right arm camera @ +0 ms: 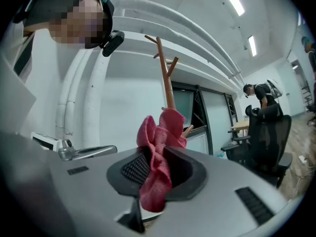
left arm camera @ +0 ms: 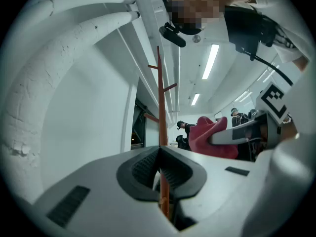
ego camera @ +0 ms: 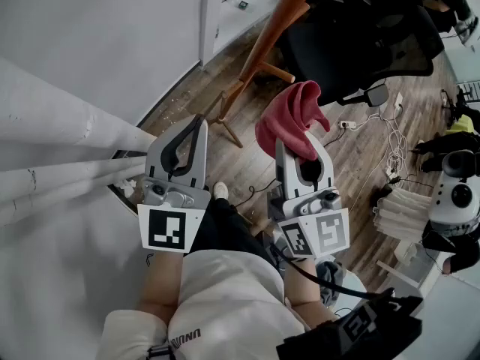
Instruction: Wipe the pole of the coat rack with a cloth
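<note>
The wooden coat rack pole (ego camera: 270, 32) slants up from its splayed legs on the plank floor, ahead of both grippers. My right gripper (ego camera: 300, 147) is shut on a bunched red cloth (ego camera: 289, 118), held just right of the pole's lower part without touching it. In the right gripper view the cloth (right arm camera: 160, 132) sticks up out of the jaws of the right gripper (right arm camera: 153, 157), with the pole (right arm camera: 167, 88) behind it. My left gripper (ego camera: 198, 122) is shut and empty, near the rack's base. The left gripper view shows its tips (left arm camera: 159, 149) meeting in front of the pole (left arm camera: 161, 98), and the cloth (left arm camera: 207, 137) to the right.
Thick white pipes (ego camera: 60, 118) run along the wall at left. A black office chair (ego camera: 360, 43) stands behind the rack. Cables and a power strip (ego camera: 375, 141) lie on the floor to the right, near a white machine (ego camera: 457, 193). A person (right arm camera: 259, 100) stands in the background.
</note>
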`<action>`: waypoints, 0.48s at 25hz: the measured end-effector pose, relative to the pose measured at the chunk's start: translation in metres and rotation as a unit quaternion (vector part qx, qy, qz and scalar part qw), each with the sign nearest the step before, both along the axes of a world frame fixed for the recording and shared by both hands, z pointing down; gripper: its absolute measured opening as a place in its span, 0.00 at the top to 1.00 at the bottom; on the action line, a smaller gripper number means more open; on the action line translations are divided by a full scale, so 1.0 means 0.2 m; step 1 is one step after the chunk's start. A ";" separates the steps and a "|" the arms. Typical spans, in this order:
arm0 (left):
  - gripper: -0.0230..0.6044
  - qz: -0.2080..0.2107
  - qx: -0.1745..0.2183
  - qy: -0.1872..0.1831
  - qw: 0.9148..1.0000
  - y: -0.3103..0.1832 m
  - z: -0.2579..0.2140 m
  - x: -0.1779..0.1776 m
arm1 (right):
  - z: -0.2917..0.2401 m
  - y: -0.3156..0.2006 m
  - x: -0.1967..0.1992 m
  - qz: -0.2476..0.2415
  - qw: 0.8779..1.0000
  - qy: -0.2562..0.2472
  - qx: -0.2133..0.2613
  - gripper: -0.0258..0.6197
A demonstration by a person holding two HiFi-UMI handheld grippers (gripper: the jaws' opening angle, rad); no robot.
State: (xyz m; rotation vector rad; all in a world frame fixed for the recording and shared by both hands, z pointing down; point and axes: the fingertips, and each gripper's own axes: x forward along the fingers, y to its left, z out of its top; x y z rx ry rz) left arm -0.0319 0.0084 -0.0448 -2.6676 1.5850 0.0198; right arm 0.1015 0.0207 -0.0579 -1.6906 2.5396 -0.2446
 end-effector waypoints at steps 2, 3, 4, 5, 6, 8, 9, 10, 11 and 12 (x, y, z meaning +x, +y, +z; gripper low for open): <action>0.94 0.001 0.001 0.001 1.000 -0.01 -0.01 0.02 | 0.00 -0.01 0.02 0.001 1.000 0.001 -0.001 0.83; 0.94 0.001 0.000 0.002 1.000 -0.01 -0.01 0.02 | 0.00 -0.01 0.02 0.001 1.000 0.001 -0.001 0.83; 0.94 0.001 0.000 0.003 1.000 -0.01 0.00 0.03 | 0.00 -0.01 0.03 0.002 1.000 0.001 -0.002 0.83; 0.94 0.001 0.000 0.005 1.000 -0.01 0.00 0.03 | 0.01 -0.01 0.03 0.002 1.000 0.001 -0.002 0.83; 0.94 0.001 -0.001 0.005 1.000 -0.01 0.01 0.03 | 0.01 -0.01 0.03 0.002 1.000 0.000 -0.002 0.83; 0.94 0.001 -0.002 0.005 1.000 -0.01 0.02 0.04 | 0.02 -0.01 0.04 0.002 1.000 -0.001 -0.004 0.83; 0.94 0.001 -0.003 0.004 1.000 -0.01 0.02 0.04 | 0.02 -0.01 0.04 0.002 1.000 -0.001 -0.004 0.83; 0.94 0.000 -0.004 0.003 1.000 -0.01 0.02 0.04 | 0.03 -0.01 0.04 0.003 1.000 -0.002 -0.005 0.83; 0.94 0.000 -0.006 0.002 1.000 -0.01 0.02 0.04 | 0.03 -0.01 0.04 0.003 1.000 -0.002 -0.006 0.83; 0.94 -0.001 -0.007 0.002 1.000 -0.01 0.02 0.03 | 0.03 -0.01 0.04 0.004 1.000 -0.002 -0.007 0.83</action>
